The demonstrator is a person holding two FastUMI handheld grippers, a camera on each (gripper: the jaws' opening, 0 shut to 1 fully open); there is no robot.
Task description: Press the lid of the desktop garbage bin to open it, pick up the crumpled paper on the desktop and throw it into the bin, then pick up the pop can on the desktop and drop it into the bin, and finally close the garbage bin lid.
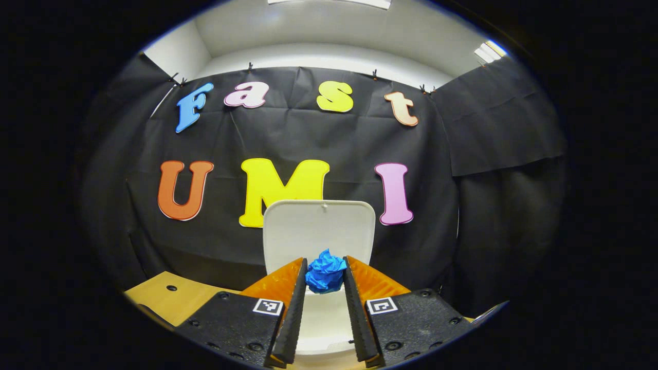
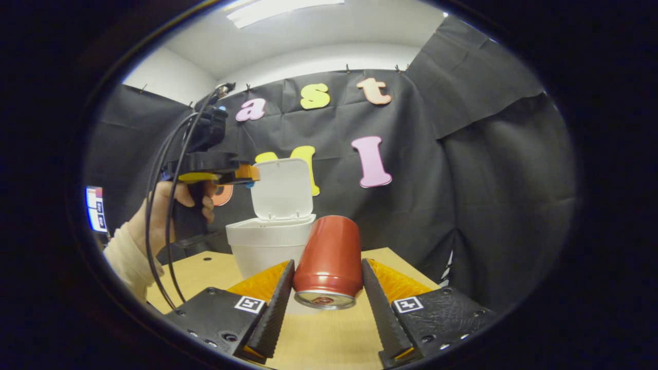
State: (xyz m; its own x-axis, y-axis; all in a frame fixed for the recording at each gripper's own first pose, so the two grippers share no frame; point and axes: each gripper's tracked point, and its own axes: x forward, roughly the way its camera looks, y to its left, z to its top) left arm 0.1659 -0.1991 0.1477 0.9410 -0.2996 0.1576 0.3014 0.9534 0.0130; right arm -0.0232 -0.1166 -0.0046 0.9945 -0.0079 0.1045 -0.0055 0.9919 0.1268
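At frame centre the left gripper (image 1: 325,277) pinches the crumpled paper (image 1: 325,276) (soft, weightless) over the open bin (image 1: 318,234). The right gripper (image 2: 327,280) clamps the pop can (image 2: 329,262) mid-body; it looks smooth, light and dentable.

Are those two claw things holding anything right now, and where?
Left gripper pinches the blue crumpled paper by its sides; right gripper grips the red pop can around its body.
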